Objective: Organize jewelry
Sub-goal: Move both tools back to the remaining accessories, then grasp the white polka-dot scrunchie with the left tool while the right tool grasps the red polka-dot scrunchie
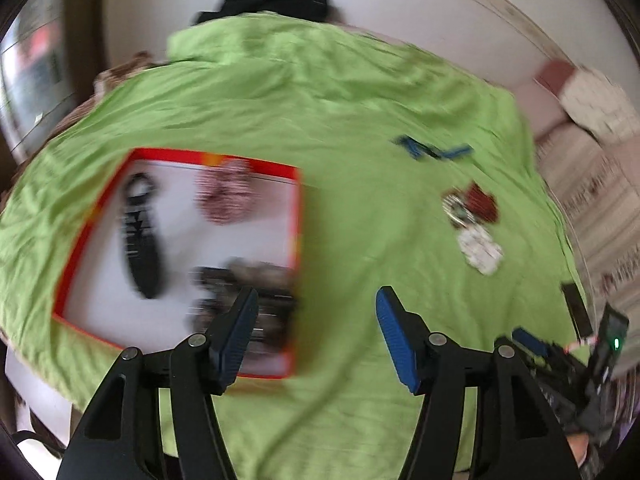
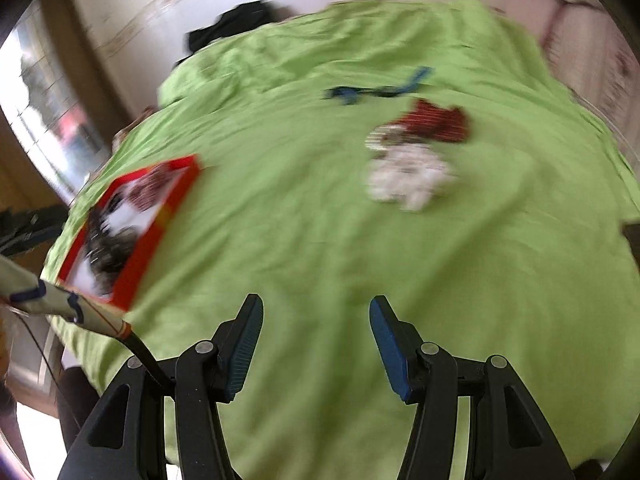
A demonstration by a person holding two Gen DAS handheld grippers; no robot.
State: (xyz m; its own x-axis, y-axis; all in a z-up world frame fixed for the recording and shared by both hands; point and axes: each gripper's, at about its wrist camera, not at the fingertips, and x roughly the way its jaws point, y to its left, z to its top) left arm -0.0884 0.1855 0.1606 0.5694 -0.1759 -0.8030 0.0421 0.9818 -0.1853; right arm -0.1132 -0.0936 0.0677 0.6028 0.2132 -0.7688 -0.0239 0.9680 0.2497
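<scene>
A red-rimmed white tray (image 1: 100,208) lies on a green cloth (image 1: 340,208), holding a black piece (image 1: 140,236), a pink beaded piece (image 1: 228,196) and a dark pile (image 1: 248,280). My left gripper (image 1: 316,300) is open and empty, just right of the tray's near corner. On the cloth lie a blue piece (image 1: 432,150), a red piece (image 1: 482,200), a silver piece (image 1: 456,208) and a white beaded piece (image 1: 480,250). My right gripper (image 2: 316,308) is open and empty above bare cloth, short of the white piece (image 2: 404,178), red piece (image 2: 436,122) and blue piece (image 2: 376,90). The tray (image 2: 160,220) shows at its left.
Both views are motion-blurred. A black garment (image 1: 272,0) lies at the cloth's far edge. Pink and white bedding (image 1: 588,100) sits at the far right. A window (image 2: 48,120) is at the left. The other gripper (image 1: 560,360) shows at the lower right.
</scene>
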